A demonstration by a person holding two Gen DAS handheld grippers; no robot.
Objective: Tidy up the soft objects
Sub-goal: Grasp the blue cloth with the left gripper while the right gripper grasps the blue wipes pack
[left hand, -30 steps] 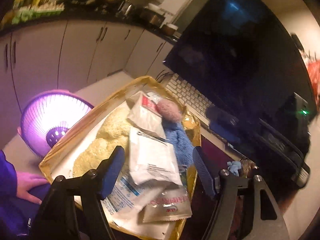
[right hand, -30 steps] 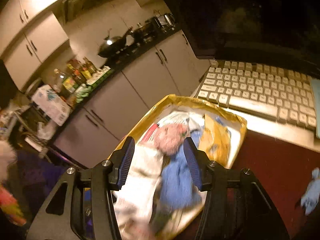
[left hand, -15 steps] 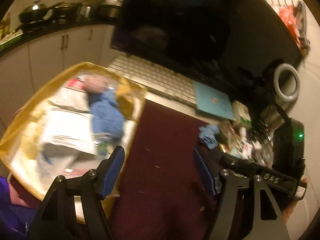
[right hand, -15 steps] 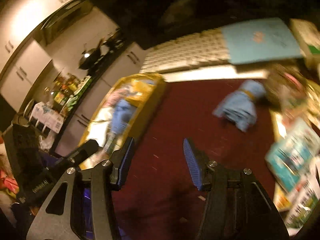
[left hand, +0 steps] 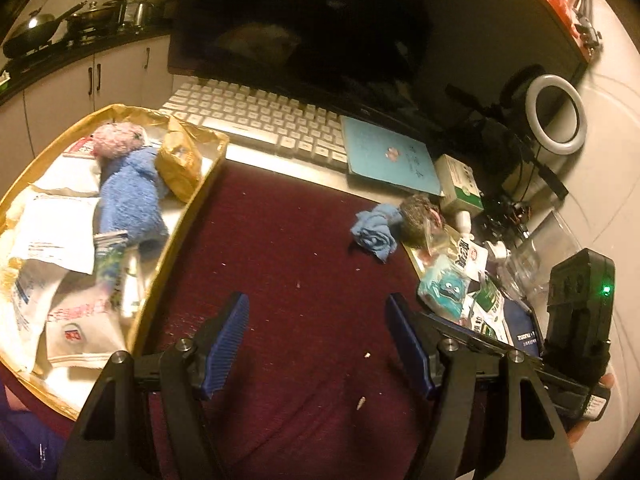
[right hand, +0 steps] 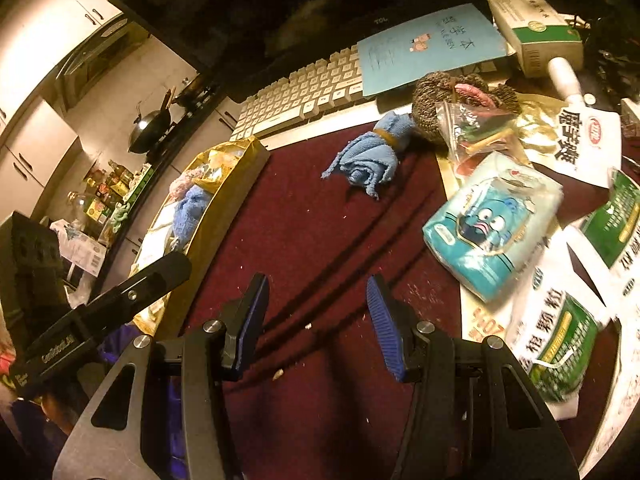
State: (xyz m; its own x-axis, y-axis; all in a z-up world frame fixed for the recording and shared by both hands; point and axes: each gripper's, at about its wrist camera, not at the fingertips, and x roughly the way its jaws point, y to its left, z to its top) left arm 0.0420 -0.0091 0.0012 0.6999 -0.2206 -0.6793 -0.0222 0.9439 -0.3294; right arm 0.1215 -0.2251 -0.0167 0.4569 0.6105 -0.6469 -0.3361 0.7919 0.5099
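Note:
A rolled light-blue cloth [left hand: 375, 229] [right hand: 368, 159] lies on the dark red mat, next to a brown knitted item [left hand: 421, 217] [right hand: 444, 98]. A gold tray [left hand: 182, 240] [right hand: 224, 200] on the left holds a blue fuzzy sock [left hand: 130, 196], a pink fluffy item [left hand: 118, 140] and several soft packets. A teal tissue pack [right hand: 490, 224] [left hand: 443, 290] lies on the right pile. My left gripper [left hand: 318, 336] and right gripper [right hand: 316, 316] are open and empty above the mat, short of the cloth.
A white keyboard [left hand: 256, 120], a blue notebook [left hand: 390, 156] and a dark monitor [left hand: 360, 40] stand at the back. Green-white packets [right hand: 560, 320], a white box [right hand: 532, 36] and a ring light [left hand: 556, 116] crowd the right. The left tool's body [right hand: 100, 308] shows beside the tray.
Both grippers swung right, away from over the gold tray to over the red mat. The blue cloth and the right-hand pile have come into view. Both stay open.

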